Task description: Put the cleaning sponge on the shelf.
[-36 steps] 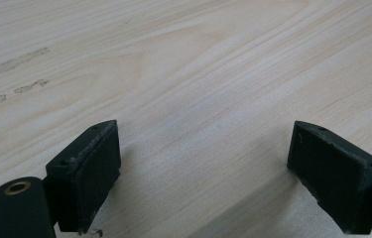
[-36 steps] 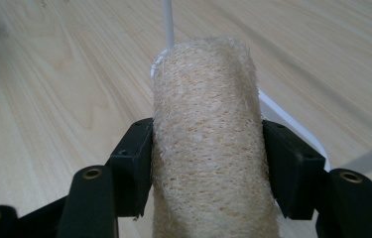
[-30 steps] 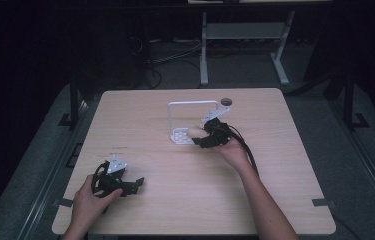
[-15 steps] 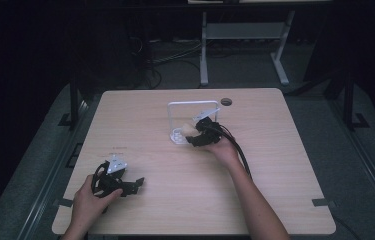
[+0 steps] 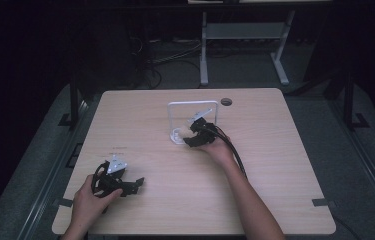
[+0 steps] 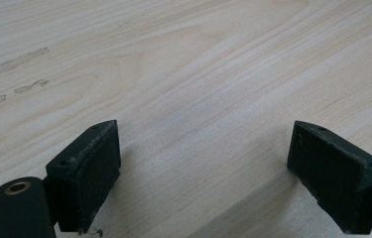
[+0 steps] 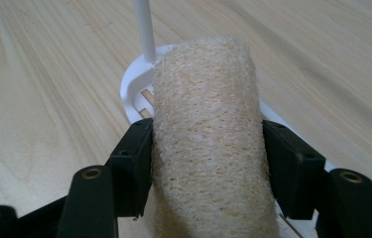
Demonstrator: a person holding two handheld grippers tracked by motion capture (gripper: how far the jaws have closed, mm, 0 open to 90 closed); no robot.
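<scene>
The right gripper [image 7: 207, 163] is clamped on a beige loofah roll [image 7: 208, 148], coarse, fibrous and cylinder-shaped; its near end is cut off by the frame's bottom edge. The roll sits over the slotted base of a white wire rack [image 7: 136, 84], whose thin post is cut off at the top. The left gripper [image 6: 203, 173] rests with its 2 jaws apart over the pale wood-grain table [image 6: 198, 64], nothing between them.
</scene>
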